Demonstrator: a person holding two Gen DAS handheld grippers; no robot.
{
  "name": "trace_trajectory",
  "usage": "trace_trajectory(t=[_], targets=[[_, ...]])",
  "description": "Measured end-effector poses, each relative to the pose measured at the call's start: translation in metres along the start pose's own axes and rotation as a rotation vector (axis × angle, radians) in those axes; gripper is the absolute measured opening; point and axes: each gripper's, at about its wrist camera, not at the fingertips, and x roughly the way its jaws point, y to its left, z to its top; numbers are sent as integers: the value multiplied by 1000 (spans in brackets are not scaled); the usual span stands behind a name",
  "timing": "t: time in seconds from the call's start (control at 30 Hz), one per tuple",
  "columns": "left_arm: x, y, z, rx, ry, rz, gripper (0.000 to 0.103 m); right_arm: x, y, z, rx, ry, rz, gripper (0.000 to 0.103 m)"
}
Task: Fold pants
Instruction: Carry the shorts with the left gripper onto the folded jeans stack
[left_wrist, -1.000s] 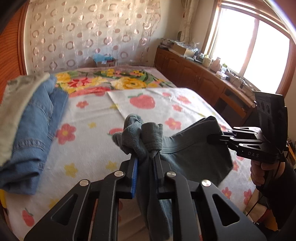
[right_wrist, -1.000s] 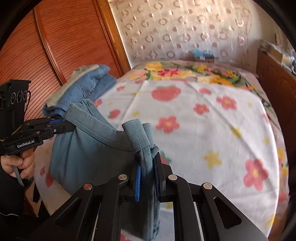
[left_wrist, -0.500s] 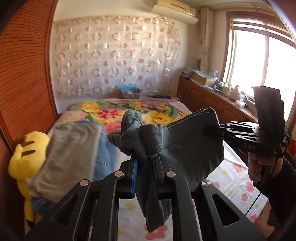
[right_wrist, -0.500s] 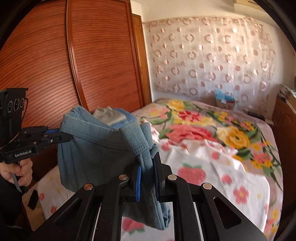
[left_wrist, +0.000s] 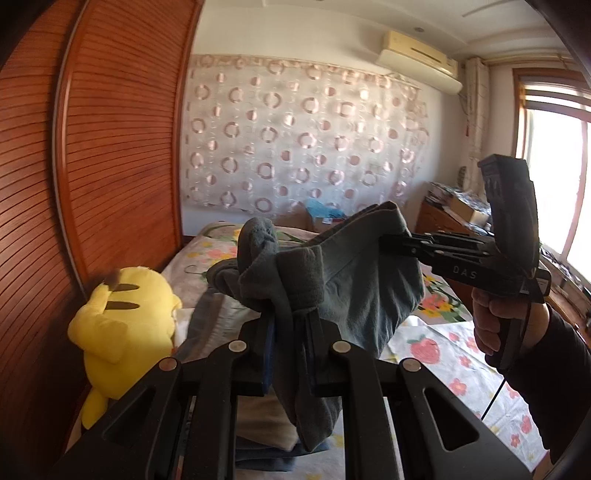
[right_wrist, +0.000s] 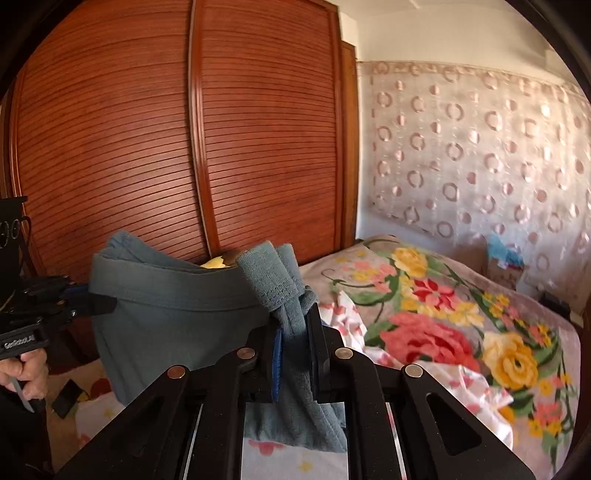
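The grey-blue pants (left_wrist: 354, 291) hang in the air between my two grippers, held by the waistband. My left gripper (left_wrist: 290, 317) is shut on one bunched end of the waistband. My right gripper (right_wrist: 295, 321) is shut on the other end (right_wrist: 273, 280). Each gripper shows in the other's view: the right one (left_wrist: 391, 240) at the right, the left one (right_wrist: 99, 302) at the left. The pants (right_wrist: 173, 325) droop below both grips, well above the bed.
A floral bedspread (right_wrist: 424, 317) covers the bed. A stack of folded clothes (left_wrist: 255, 424) lies below my left gripper, with a yellow plush toy (left_wrist: 122, 328) beside it against the wooden wardrobe doors (right_wrist: 147, 166). A wooden cabinet (left_wrist: 443, 221) and a window are at the right.
Both grippers have risen high above the bed with the pants and tilted up. The view now shows wall, curtain and wardrobe instead of the mattress.
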Motion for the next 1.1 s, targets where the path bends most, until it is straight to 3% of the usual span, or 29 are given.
trace_trajectory(t=[0.27,0.5,0.6,0.8,0.87,1.03,1.1], targets=[[23,42,-28,-85,60,99,15,89,0,23,-100,73,90,11],[41,60,-57,-128,129,137,15,159,-7,30,-95,164,120,12],[42,61,-66,-131,153,143,19,178,-10,34,-76,202,113,24],[40,62,-67,-114,168,147,33,163,-12,42,-21,163,88,37],[39,64,-63,-111,166,141,50,146,-15,40,7,135,66,37],[37,58,-60,-76,163,128,56,113,-15,23,33,110,58,37],[36,55,-59,-64,158,130,65,103,-12,12,46,110,45,37]])
